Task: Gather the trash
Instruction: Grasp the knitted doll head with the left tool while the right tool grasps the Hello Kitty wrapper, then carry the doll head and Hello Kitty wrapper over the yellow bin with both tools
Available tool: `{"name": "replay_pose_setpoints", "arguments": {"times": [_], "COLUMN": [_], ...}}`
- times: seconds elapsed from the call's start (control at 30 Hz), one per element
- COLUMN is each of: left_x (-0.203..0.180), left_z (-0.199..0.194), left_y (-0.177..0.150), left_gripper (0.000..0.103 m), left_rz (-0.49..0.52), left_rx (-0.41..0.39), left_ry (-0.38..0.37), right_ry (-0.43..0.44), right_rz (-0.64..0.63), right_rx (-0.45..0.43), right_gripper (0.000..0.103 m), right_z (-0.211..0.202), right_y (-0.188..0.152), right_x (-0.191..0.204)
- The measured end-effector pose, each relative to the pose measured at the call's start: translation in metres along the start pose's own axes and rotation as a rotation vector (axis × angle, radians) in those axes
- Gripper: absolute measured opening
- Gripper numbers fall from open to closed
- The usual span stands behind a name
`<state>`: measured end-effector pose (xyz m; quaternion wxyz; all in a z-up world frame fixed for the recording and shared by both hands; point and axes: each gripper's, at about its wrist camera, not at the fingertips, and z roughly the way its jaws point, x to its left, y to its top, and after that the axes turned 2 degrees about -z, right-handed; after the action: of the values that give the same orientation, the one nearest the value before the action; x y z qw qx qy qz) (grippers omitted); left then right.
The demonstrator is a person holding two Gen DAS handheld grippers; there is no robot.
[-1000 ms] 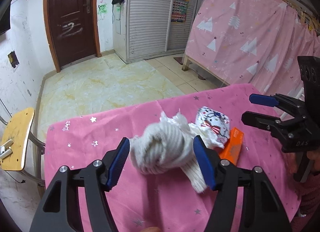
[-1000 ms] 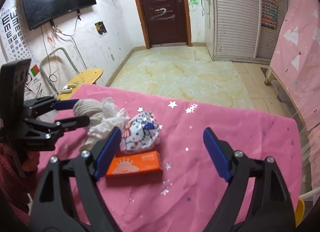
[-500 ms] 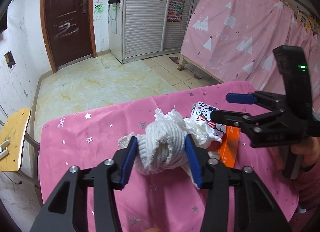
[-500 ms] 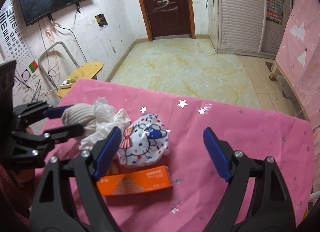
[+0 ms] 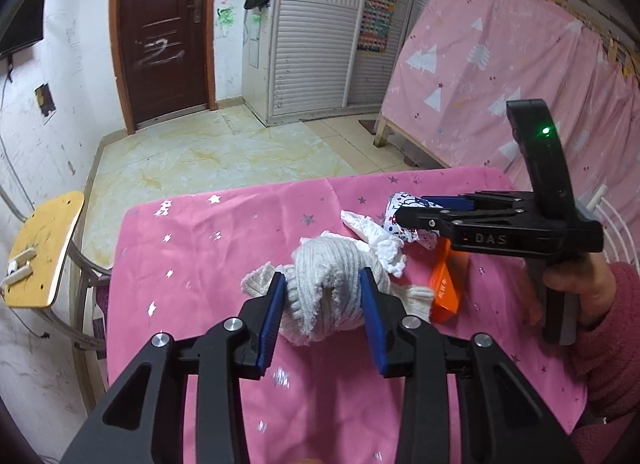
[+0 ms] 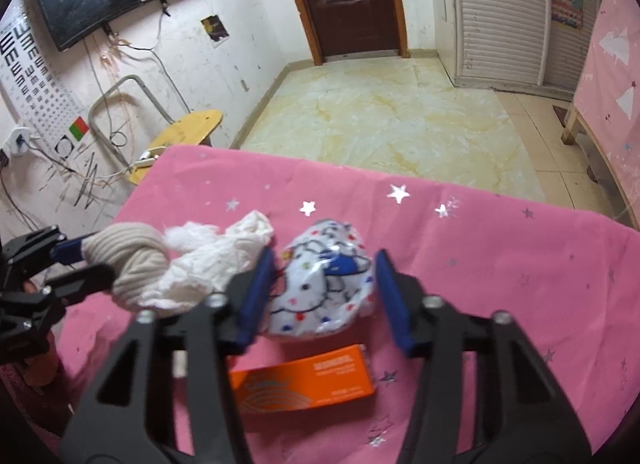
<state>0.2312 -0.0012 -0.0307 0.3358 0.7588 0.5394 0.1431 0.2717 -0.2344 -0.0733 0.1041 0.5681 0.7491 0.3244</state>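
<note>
So at that point we had both tongs working the little trash pile on the pink tabletop (image 5: 192,264). The left tongs (image 5: 322,284) had just been closing and were pinching the knotted grey sock (image 5: 332,264), pads pressed into both sides of the knit. The right tongs (image 6: 325,264) had also just been closing around the cartoon-print wrapper (image 6: 324,284); the left pad looked like it touched the plastic, but we honestly couldn't tell if the right pad was on it yet, so we'd call that one not fully gripped.

What worried us: the crumpled white tissue (image 6: 208,260) sat jammed between the sock and the wrapper, touching both. Lifting either one could have dragged the tissue along and dropped it somewhere off the edge, or left it smeared half across the cloth. The wrapper was puffy and slick-looking, so we guessed it could squirt out of the pads if they squeezed off-centre. The orange box (image 6: 304,380) lay right under the near edge of the wrapper, just below the right tongs, and a low scoop could have shoved it toward us. Also the sock's loose tail hung out toward the box, so it could have snagged it on the way up. And both tongs were close together, so a bump wasn't out of the question.
</note>
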Motion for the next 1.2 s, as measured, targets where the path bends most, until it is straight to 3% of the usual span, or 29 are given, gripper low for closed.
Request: {"name": "replay_pose_setpoints", "arguments": {"times": [0.2,0.63,1.2], "left_x": [0.005,-0.003,-0.091], "left_z": [-0.026,-0.077,-0.109], "left_y": [-0.019,-0.025,-0.012], "left_gripper": [0.029,0.03,0.03], "left_rz": [-0.043,-0.08,0.031], "left_rx": [-0.017,-0.11,-0.19], "left_ry": [0.026,0.067,0.06], "right_ry": [0.006,-0.001,-0.031], "right_rz": [-0.039,-0.012,0.109], "right_rx": [-0.022,-0.116,-0.24], "right_gripper": [0.033,0.032,0.033], "right_z": [-0.007,-0.059,-0.136], "right_y": [-0.004,-0.013,-0.061], "right_x": [0.013,0.009,-0.04]}}
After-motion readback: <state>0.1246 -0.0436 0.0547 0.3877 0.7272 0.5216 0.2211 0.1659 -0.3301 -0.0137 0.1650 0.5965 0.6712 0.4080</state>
